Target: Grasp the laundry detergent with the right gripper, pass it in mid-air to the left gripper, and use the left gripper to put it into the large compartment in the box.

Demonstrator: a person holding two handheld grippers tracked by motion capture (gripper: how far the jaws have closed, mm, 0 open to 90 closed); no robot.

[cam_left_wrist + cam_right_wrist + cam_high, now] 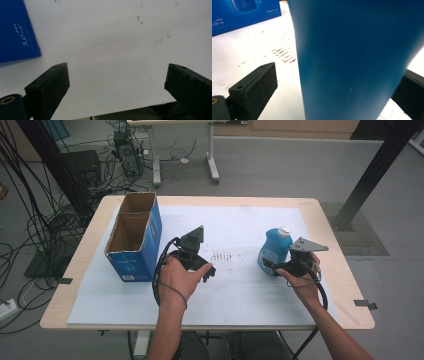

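Step in hand: the right gripper (272, 266) is closing in on the blue plastic bottle with a white cap (275, 249); I judge this the approach just before the grasp.
Bottle position: upright on the white sheet (240, 290) at the right of the table, well apart from the open blue cardboard box (135, 240) at the left.
Right claw: apart, its 2 black jaws set either side of the bottle's body in the right gripper view (352, 57); a gap shows beside the left jaw, and whether the right jaw touches the wall I cannot tell.
Left gripper (117, 82): jaws wide apart over bare sheet, holding nothing, with a corner of the box (15, 37) just ahead to its left.
Box: 2 open compartments facing up, both apparently empty as far as the high view shows.
Next move calls for: squeezing the right jaws evenly on the body, low enough that the bottle stays upright, then lifting straight up before any carry toward the box.
Risk: the smooth tapering wall may slip under a light grip.
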